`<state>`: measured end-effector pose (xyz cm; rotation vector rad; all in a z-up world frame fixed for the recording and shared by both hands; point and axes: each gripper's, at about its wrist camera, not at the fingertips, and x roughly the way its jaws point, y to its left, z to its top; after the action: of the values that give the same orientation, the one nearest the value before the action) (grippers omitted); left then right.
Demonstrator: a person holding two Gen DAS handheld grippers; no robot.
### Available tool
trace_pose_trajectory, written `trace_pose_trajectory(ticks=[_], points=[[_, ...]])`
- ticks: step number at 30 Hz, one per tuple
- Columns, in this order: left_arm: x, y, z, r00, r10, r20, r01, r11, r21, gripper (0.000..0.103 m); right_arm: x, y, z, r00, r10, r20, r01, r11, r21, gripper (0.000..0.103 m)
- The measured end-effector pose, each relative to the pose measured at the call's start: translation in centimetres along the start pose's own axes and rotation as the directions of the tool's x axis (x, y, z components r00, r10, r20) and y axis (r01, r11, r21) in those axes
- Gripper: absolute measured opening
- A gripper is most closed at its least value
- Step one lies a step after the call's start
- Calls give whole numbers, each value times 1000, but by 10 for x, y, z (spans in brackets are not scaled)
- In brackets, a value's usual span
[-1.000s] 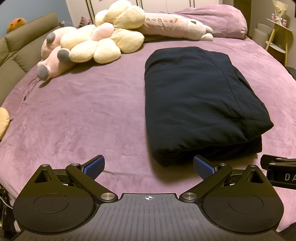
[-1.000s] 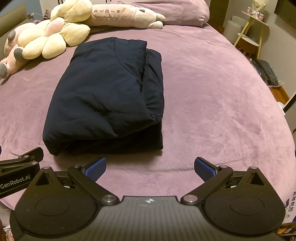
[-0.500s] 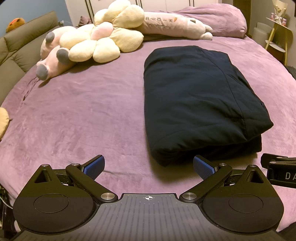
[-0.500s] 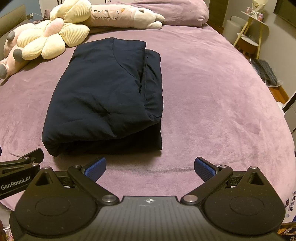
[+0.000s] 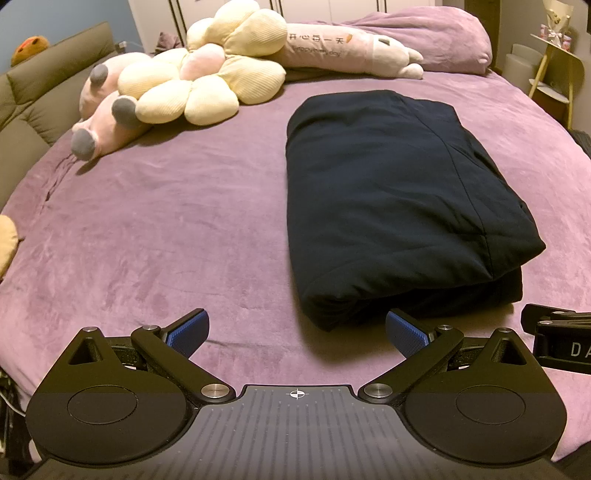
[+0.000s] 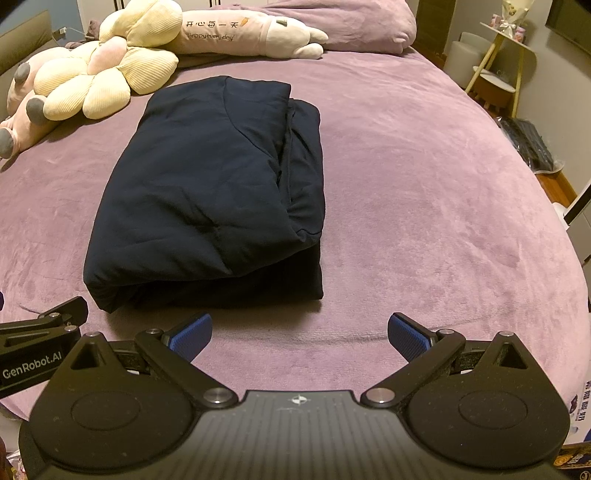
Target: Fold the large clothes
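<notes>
Both views drifted slightly, folded dark garment (image 5: 391,206) sitting marginally higher and nearer, nothing else moved

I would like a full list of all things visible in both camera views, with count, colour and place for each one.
folded garment: one, dark navy, lying on the bed just ahead of both grippers.
bed cover: one, purple, under everything.
flower cushion: one, cream with pink centre, far left of the bed.
pink plush toy: one, pink with grey feet, beside the flower cushion.
long plush pillow: one, pink and cream with printed text, at the far end.
side table: one, yellow legs, right of the bed.
left gripper: one, black with blue pads, open, empty.
right gripper: one, black with blue pads, open, empty.
</notes>
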<state>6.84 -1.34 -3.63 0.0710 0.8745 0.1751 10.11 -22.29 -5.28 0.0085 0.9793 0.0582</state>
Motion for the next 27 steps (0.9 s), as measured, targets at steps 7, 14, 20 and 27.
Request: trace_pose_trajectory(ticks=[7, 14, 20, 27], points=[[0, 0, 0, 1000, -1, 1, 1, 1000, 1, 103, 0, 0, 0, 1000, -1, 1, 1, 1000, 1, 101], [0, 0, 0, 1000, 1, 2, -1, 1000, 1, 103, 0, 1, -1, 1000, -2, 3, 2, 1000, 0, 101], [0, -1, 0, 1000, 2, 3, -2, 1000, 2, 103, 0, 3, -1, 1000, -4, 6, 4, 1000, -1, 101], [0, 0, 0, 1000, 0, 3, 0, 1000, 7, 103, -1, 3, -2, 1000, -7, 9, 7, 1000, 1, 101]])
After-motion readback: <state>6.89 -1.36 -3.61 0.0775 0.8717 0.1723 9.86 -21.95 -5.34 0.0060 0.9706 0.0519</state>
